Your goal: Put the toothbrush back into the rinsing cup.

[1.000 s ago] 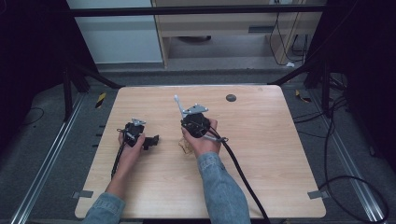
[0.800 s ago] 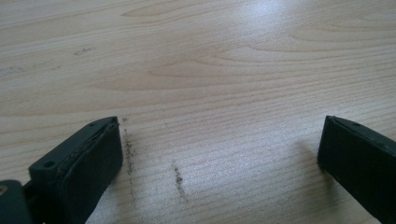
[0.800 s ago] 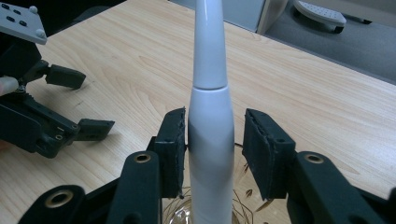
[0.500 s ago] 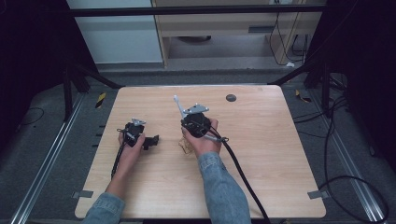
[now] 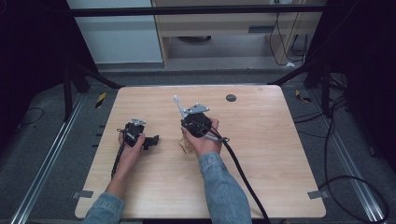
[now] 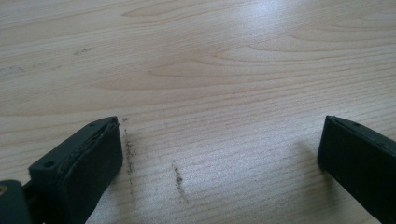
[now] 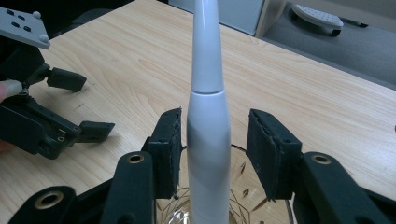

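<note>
Toothbrush (image 7: 208, 116) first: your right gripper (image 7: 214, 144) has it standing between its jaws, the white handle rising straight up the middle of the right gripper view, its foot down in a clear glass cup (image 7: 243, 186). The jaws stand apart; one pad looks to touch the handle's side, while the other shows a clear gap, so I judge it released rather than clenched. The long axis runs along the jaws and away from your hand, tilted toward the far edge of the bench (image 5: 261, 154) in the high view, where the thin white stem (image 5: 178, 105) pokes out past the gripper (image 5: 196, 122).

The coming move turns on that centring: the handle already lies between the pads, so closing should need no sideways shift, only a squeeze across the thick lower part.

Your left gripper (image 6: 219, 158) hovers low over bare wood with its jaws wide apart and nothing between them. In the high view it sits (image 5: 152, 140) toward the left edge of the bench, near the cup but apart from it. The right hand is plainly the nearer one.
</note>
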The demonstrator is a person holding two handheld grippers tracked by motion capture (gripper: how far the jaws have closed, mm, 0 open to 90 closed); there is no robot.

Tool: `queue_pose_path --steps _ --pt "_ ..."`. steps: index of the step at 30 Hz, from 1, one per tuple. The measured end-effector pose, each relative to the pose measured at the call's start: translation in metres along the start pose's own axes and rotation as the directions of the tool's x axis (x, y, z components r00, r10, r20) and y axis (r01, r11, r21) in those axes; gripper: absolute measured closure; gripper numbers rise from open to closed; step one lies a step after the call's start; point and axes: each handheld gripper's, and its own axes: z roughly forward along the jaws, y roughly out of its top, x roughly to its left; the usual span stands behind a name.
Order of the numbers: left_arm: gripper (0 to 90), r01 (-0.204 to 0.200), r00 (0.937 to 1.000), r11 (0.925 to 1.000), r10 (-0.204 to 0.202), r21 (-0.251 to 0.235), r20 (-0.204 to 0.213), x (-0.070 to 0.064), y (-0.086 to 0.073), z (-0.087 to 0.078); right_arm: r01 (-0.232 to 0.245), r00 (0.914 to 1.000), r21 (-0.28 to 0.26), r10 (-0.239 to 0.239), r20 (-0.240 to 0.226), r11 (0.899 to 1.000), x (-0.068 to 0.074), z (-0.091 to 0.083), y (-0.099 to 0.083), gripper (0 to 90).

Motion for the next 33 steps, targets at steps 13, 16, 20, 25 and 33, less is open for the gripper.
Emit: queue_pose_path --steps 13,16,20,25,33 --pt "0.0 0.0 1.0 1.0 0.0 0.0 0.0 0.0 0.0 0.0 0.0 1.0 -0.007 0.0 0.009 1.0 -0.0007 -0.0044 0.0019 46.2" --pt "0.0 0.001 1.0 1.0 -0.001 -0.001 0.0 0.0 0.0 0.0001 -0.002 0.9999 -0.004 0.002 0.01 1.0 -0.0009 -0.0055 0.0024 41.1" --pt "0.0 0.0 1.0 1.0 0.0 0.0 0.0 0.0 0.0 0.0 0.003 0.9999 0.003 -0.003 0.012 1.0 -0.0009 -0.0054 0.0025 38.2" --pt "0.0 0.002 1.0 1.0 -0.002 -0.001 0.0 -0.0001 0.0 0.0001 0.008 0.9998 0.005 -0.008 0.016 1.0 -0.0007 -0.006 0.003 31.5" --pt "0.0 0.002 1.0 1.0 -0.002 -0.002 0.0 -0.0001 0.0 0.0002 0.015 0.9996 0.001 -0.015 0.023 1.0 -0.0027 -0.01 0.0049 23.9"
